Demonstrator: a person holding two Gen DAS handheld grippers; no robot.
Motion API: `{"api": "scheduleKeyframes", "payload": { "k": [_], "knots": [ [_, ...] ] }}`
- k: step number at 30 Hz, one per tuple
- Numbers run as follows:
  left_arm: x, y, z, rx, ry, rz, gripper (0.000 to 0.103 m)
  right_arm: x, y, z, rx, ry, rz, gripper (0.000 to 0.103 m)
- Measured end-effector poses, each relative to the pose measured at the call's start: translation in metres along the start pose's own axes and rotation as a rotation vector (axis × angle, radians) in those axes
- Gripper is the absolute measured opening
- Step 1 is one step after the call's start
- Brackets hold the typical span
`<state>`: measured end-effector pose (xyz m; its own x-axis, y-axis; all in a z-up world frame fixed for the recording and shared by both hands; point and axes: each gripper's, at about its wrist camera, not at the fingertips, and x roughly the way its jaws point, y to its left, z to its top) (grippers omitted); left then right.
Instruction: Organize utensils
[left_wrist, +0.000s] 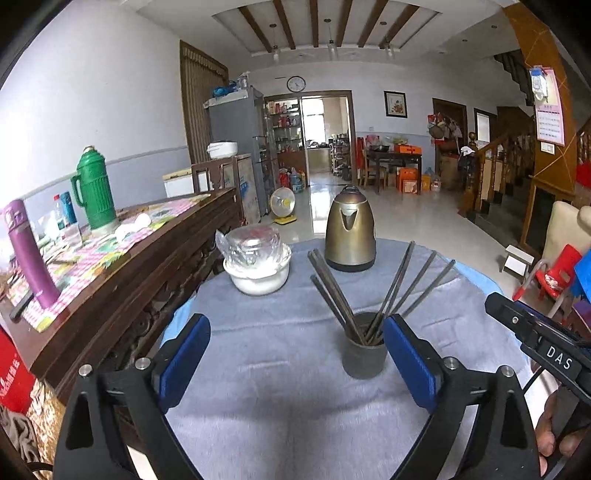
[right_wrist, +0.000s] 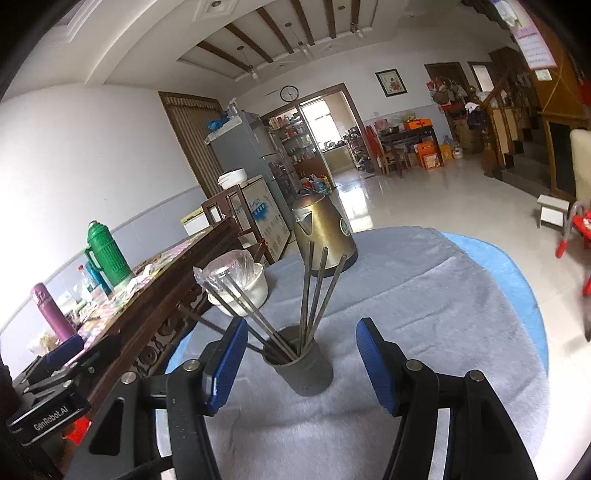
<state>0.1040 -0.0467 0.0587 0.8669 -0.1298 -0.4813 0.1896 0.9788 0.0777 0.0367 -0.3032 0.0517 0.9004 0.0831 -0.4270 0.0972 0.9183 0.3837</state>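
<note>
On the grey cloth (left_wrist: 280, 369), one dark cup (left_wrist: 364, 350) holding about seven chopsticks (left_wrist: 400, 286), one gold kettle (left_wrist: 350, 232) and one wrapped white bowl (left_wrist: 258, 271) behind, left gripper (left_wrist: 295, 354) and right gripper (right_wrist: 301, 363) both spread wide, empty, the cup just ahead.

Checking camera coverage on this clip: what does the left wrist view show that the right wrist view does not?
Only the left wrist view shows the yellow fan on the floor, the right gripper's black body marked DAS, and part of the person's hand.

Only the right wrist view shows the left gripper's body marked GenRobot.AI.

Both show the dark cup with chopsticks standing in it on the grey cloth, the brass-coloured kettle, the plastic-covered white bowl, the green thermos, and open blue-padded fingers.
</note>
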Motion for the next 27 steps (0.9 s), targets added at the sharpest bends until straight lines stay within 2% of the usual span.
{"api": "scheduleKeyframes", "payload": {
  "k": [11,17,27],
  "knots": [
    [-0.038,-0.011,-0.022,0.030,-0.037,0.120,0.096,-0.042,0.004,-0.024,-0.032,-0.032,0.027,0.066],
    [-0.052,-0.012,-0.032,0.037,-0.006,0.136,0.096,-0.063,0.009,-0.035,-0.068,-0.041,0.022,0.066],
    [-0.072,-0.023,-0.039,0.071,-0.004,0.169,0.096,-0.093,0.010,-0.046,-0.112,-0.035,-0.003,0.066]
  ]
}}
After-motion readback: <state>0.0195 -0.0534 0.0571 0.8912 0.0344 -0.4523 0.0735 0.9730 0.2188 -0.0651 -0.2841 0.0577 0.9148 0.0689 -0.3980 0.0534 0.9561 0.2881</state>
